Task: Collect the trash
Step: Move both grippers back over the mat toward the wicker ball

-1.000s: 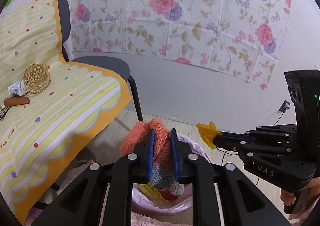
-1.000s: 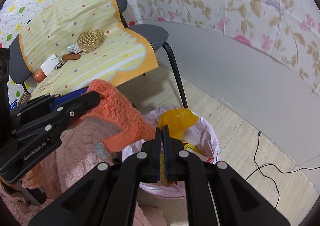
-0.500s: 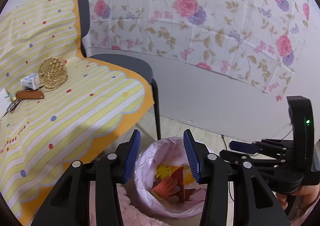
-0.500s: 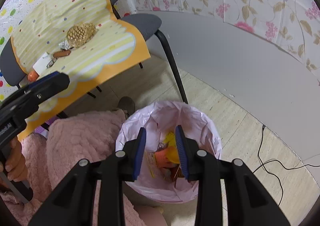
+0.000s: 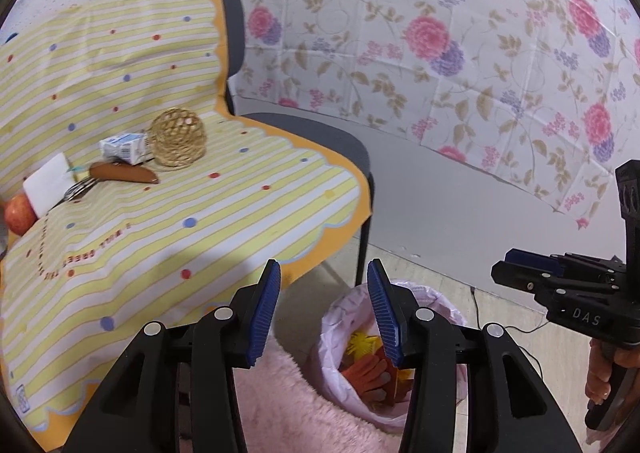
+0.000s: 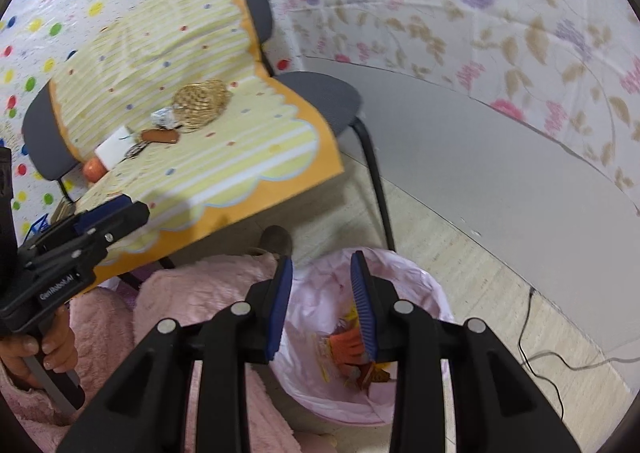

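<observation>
A trash bin lined with a pink bag (image 5: 448, 309) (image 6: 432, 293) stands on the floor by the chair. An orange glove (image 5: 368, 371) (image 6: 346, 345) and yellow scraps lie inside it. My left gripper (image 5: 324, 309) is open and empty, above and left of the bin. My right gripper (image 6: 322, 301) is open and empty over the bin's near rim. On the yellow striped cloth (image 5: 160, 233) lie a small white carton (image 5: 122, 147), a wicker ball (image 5: 178, 137), a brown case (image 5: 122, 173), a white block (image 5: 48, 183) and an apple (image 5: 18, 213).
The cloth covers two grey chairs (image 5: 320, 137) (image 6: 320, 93). A floral sheet hangs on the wall behind. A black cable (image 6: 560, 357) runs on the floor right of the bin. The person's pink fleece lap (image 5: 288, 405) fills the foreground.
Both grippers opened and dropped their loads, the orange glove and the yellow scrap, into the bin. Both have since lifted and swung left toward the cloth.
</observation>
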### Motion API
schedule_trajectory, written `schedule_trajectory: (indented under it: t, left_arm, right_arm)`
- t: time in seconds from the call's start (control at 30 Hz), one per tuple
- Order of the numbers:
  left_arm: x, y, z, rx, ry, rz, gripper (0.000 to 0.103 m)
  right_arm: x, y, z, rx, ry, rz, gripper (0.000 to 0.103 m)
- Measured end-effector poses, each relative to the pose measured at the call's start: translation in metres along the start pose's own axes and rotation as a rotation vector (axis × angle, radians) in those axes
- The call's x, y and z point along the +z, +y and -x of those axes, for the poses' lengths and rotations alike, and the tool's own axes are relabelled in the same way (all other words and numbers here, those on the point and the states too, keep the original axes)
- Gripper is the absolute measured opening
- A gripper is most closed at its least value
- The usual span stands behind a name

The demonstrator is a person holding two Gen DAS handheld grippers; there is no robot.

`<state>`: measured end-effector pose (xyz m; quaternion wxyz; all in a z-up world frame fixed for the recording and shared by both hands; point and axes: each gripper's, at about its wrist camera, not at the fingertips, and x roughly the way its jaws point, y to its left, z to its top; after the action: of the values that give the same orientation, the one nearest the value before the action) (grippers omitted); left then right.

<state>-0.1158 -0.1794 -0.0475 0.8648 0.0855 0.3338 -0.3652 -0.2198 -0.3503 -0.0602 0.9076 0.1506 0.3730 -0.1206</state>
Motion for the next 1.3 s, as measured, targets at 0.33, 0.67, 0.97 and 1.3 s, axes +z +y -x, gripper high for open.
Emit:
schedule_trajectory:
  t: [0.33, 0.67, 0.97, 1.3]
  left_arm:
    - [0.004, 0.063, 0.042, 0.169, -0.054, 0.113, 0.052]
    - [-0.013, 0.157, 0.106, 0.452, -0.082, 0.297, 0.055]
    - [-0.032, 0.223, 0.146, 0.629, -0.064, 0.44, 0.056]
    - [-0.037, 0.255, 0.12, 0.629, -0.017, 0.499, 0.06]
  right_arm:
    - [0.045, 0.076, -0.013, 0.149, -0.026, 0.148, 0.03]
    - [0.093, 0.165, -0.051, 0.303, -0.005, 0.27, 0.03]
    - [0.11, 0.24, -0.078, 0.422, 0.012, 0.365, 0.03]
    - [0.11, 0.257, -0.089, 0.403, 0.001, 0.423, 0.034]
